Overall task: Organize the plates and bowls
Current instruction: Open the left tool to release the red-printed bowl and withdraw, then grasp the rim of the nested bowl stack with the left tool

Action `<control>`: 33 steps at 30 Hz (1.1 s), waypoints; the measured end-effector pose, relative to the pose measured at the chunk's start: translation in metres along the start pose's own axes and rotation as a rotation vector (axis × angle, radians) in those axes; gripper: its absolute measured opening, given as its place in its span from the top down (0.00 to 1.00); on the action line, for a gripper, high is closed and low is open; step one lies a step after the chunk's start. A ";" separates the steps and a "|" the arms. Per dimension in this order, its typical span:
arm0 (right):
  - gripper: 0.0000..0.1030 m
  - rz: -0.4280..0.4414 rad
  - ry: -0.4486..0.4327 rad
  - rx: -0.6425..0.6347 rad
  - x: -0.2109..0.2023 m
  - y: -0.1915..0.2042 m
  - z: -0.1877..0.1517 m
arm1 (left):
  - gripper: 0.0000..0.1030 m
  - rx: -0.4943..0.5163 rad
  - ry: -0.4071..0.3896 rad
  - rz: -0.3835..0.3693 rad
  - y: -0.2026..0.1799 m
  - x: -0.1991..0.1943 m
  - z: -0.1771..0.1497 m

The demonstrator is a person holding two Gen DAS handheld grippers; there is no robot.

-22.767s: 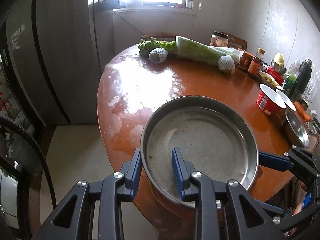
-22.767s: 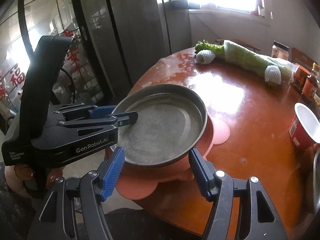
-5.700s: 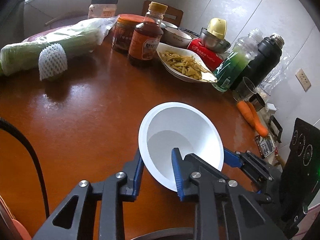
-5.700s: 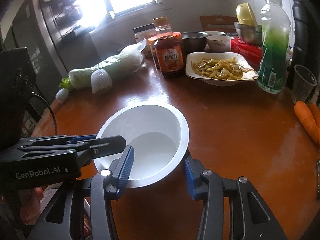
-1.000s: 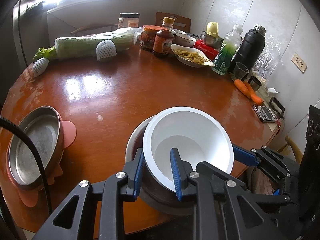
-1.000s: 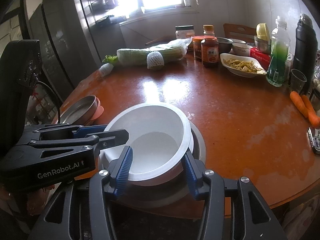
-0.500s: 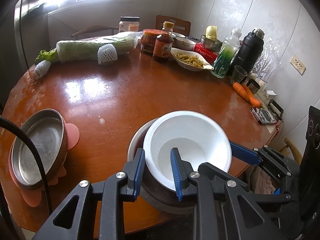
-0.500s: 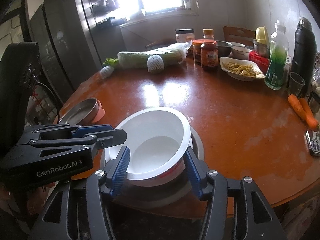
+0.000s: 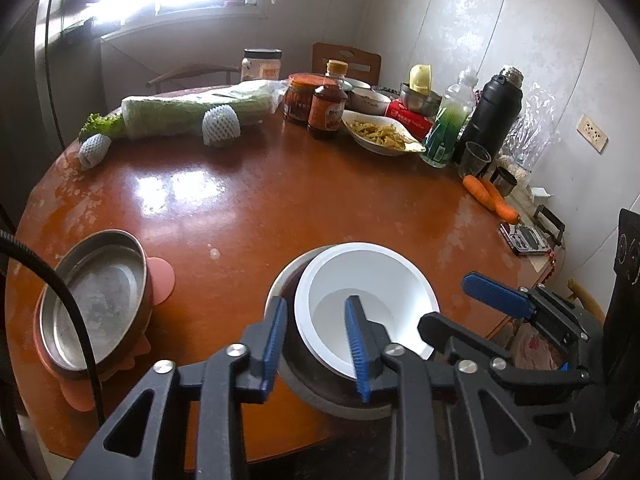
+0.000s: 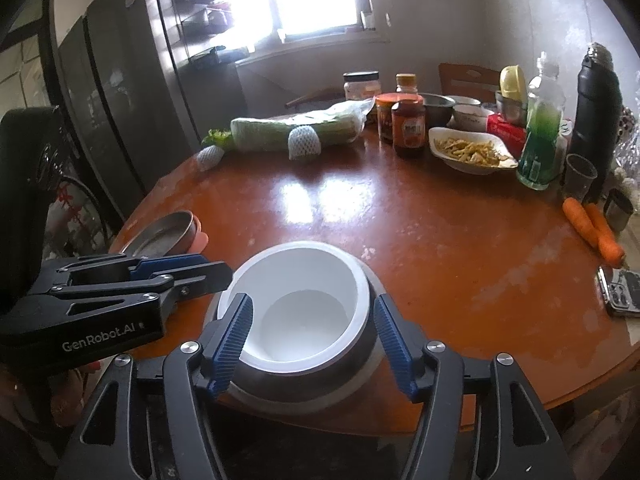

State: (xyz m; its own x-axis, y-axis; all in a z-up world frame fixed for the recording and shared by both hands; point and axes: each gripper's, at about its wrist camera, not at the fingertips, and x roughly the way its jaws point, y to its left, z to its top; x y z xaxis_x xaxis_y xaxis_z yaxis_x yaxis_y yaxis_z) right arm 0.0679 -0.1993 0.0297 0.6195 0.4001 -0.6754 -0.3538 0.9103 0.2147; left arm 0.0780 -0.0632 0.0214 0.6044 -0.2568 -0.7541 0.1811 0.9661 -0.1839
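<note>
A white bowl (image 9: 360, 280) (image 10: 304, 280) sits nested inside a steel bowl (image 9: 320, 400) (image 10: 360, 368) at the table's near edge. My left gripper (image 9: 316, 342) straddles the white bowl's near-left rim, one finger outside and one inside. Its jaws are opening and the pads stand off the rim. My right gripper (image 10: 312, 342) spans the whole white bowl, with its jaws also opening and a gap at the right pad. A steel pan (image 9: 92, 296) (image 10: 164, 232) rests on a pink mat (image 9: 160, 280) at the left.
Along the far and right side stand a wrapped cabbage (image 9: 192, 110), sauce jars, a plate of food (image 9: 380, 134), a green bottle, a black flask (image 9: 492, 112), carrots (image 9: 490, 196) and a phone (image 9: 524, 238). The table's front edge lies just under the bowls.
The white bowl has settled down into the steel bowl. Both grippers' jaws have widened and come off its rim. Neither hand has shifted much.
</note>
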 end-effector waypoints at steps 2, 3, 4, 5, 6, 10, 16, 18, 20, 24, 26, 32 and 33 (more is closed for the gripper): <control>0.36 -0.006 -0.008 0.003 -0.003 -0.001 0.001 | 0.62 -0.002 -0.008 0.001 0.001 -0.004 0.000; 0.36 -0.006 -0.009 0.004 -0.004 -0.001 0.002 | 0.62 -0.002 -0.014 0.002 0.001 -0.006 0.001; 0.36 -0.008 -0.010 0.006 -0.005 -0.001 0.002 | 0.62 -0.002 -0.017 0.005 0.001 -0.008 0.001; 0.36 -0.011 -0.010 0.006 -0.006 -0.001 0.002 | 0.60 -0.002 -0.022 0.008 0.001 -0.010 0.001; 0.36 -0.013 -0.011 0.005 -0.008 -0.001 0.003 | 0.57 -0.003 -0.028 0.011 0.002 -0.013 0.001; 0.32 -0.020 -0.021 0.007 -0.014 -0.002 0.005 | 0.51 -0.006 -0.042 0.020 0.004 -0.020 0.001; 0.29 -0.038 -0.035 0.026 -0.023 -0.010 0.007 | 0.44 -0.027 -0.028 0.032 0.010 -0.018 0.000; 0.28 -0.046 -0.034 0.033 -0.023 -0.013 0.007 | 0.42 -0.033 -0.010 0.037 0.012 -0.013 -0.001; 0.28 -0.050 -0.033 0.044 -0.023 -0.017 0.006 | 0.42 -0.043 0.008 0.035 0.014 -0.007 -0.002; 0.28 -0.061 -0.018 0.059 -0.018 -0.024 0.004 | 0.40 -0.066 0.039 0.023 0.017 0.004 -0.004; 0.28 -0.061 -0.010 0.064 -0.015 -0.025 0.002 | 0.39 -0.078 0.050 0.017 0.019 0.009 -0.004; 0.28 -0.048 0.027 0.069 -0.001 -0.027 -0.004 | 0.37 -0.105 0.058 0.001 0.020 0.018 -0.004; 0.28 -0.046 0.033 0.070 0.002 -0.027 -0.005 | 0.37 -0.101 0.060 -0.001 0.019 0.019 -0.004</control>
State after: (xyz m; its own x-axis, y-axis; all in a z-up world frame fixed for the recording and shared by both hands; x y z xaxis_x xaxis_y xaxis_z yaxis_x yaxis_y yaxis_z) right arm 0.0752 -0.2236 0.0196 0.6102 0.3554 -0.7081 -0.2754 0.9332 0.2310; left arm 0.0899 -0.0498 0.0010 0.5558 -0.2592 -0.7899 0.1011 0.9642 -0.2452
